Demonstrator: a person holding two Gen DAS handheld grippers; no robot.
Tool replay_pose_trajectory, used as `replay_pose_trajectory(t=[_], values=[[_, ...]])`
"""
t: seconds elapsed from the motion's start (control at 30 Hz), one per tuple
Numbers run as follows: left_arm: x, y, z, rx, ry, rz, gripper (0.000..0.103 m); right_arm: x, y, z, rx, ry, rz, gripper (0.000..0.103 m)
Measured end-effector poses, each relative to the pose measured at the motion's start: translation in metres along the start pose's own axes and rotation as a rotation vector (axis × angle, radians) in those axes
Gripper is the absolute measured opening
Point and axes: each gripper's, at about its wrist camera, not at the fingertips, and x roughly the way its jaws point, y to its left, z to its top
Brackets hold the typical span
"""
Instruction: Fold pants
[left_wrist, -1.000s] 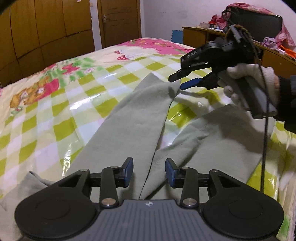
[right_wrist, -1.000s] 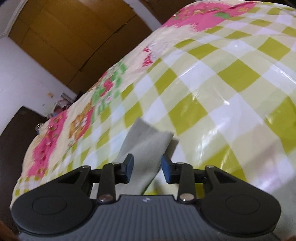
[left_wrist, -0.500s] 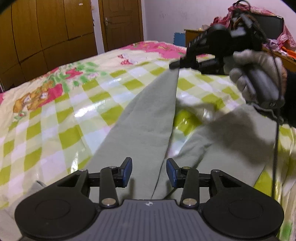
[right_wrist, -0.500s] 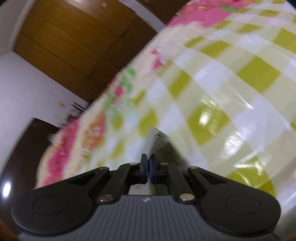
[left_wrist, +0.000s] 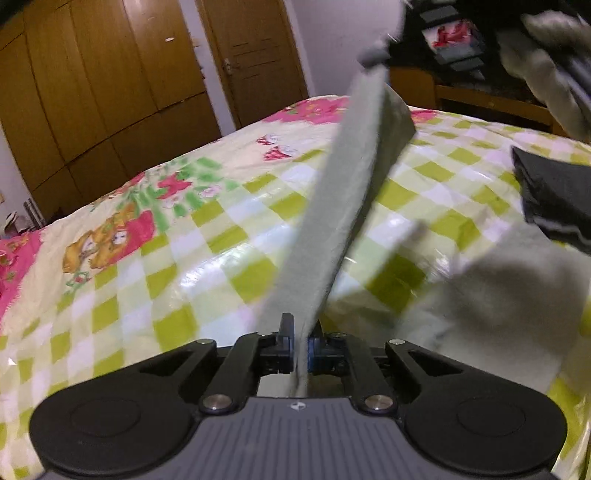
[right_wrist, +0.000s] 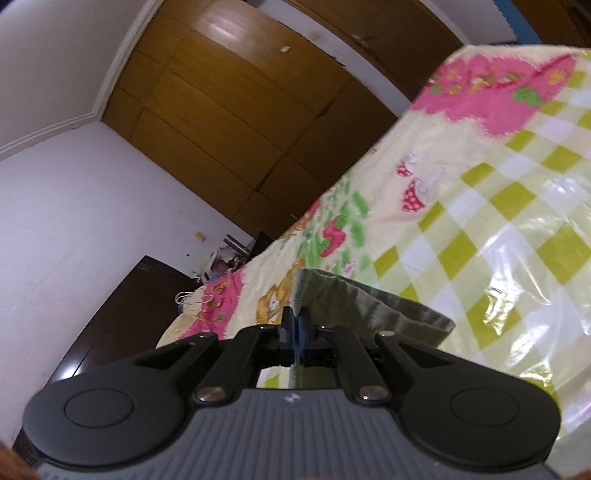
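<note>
**A:** How far along is the folding?

**B:** Early, I'd say. The grey-green soft fabric pants (left_wrist: 332, 221) show no finished fold. One leg is lifted off the bed with the glossy yellow-green checked cover (left_wrist: 184, 258) and stretched taut between both tools; the other leg (left_wrist: 498, 306) lies flat on the cover.

**A:** And the fingers?

**B:** The left gripper (left_wrist: 301, 345) has just closed, its fingers pinching the leg near the crotch end. The right gripper (right_wrist: 295, 332) is clamped on the cuff hem.

**A:** What's left?

**B:** Probably laying this leg over the other, then folding lengthwise.
</note>
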Motion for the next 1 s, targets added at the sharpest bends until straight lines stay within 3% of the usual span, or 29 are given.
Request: replay_pose_trajectory(t=[0.07, 0.17, 0.3, 0.4, 0.5, 0.6, 0.8, 1.0], values=[[-0.011, 0.011, 0.011, -0.005, -0.031, 0.026, 0.021, 0.003, 0.000, 0.007, 0.003, 0.005, -0.015, 0.004], [-0.042, 0.016, 0.023, 0.000, -0.106, 0.026, 0.021, -0.014, 0.014, 0.014, -0.022, -0.039, 0.037, 0.004], [-0.070, -0.009, 0.007, 0.038, -0.143, -0.056, 0.021, -0.070, 0.018, -0.002, -0.075, -0.094, 0.058, 0.004], [-0.062, -0.050, -0.027, 0.103, -0.070, -0.148, 0.021, -0.120, -0.019, -0.043, -0.030, -0.113, -0.015, 0.004], [-0.041, -0.093, -0.063, 0.180, 0.051, -0.253, 0.021, -0.145, -0.081, -0.090, 0.088, -0.074, -0.198, 0.004], [-0.034, -0.118, -0.077, 0.243, 0.085, -0.268, 0.021, -0.158, -0.127, -0.122, 0.229, -0.047, -0.264, 0.004], [-0.027, -0.116, -0.066, 0.236, 0.094, -0.252, 0.021, -0.154, -0.141, -0.128, 0.271, -0.057, -0.211, 0.008], [-0.023, -0.111, -0.056, 0.251, 0.082, -0.232, 0.022, -0.132, -0.146, -0.119, 0.263, -0.009, -0.262, 0.008]])
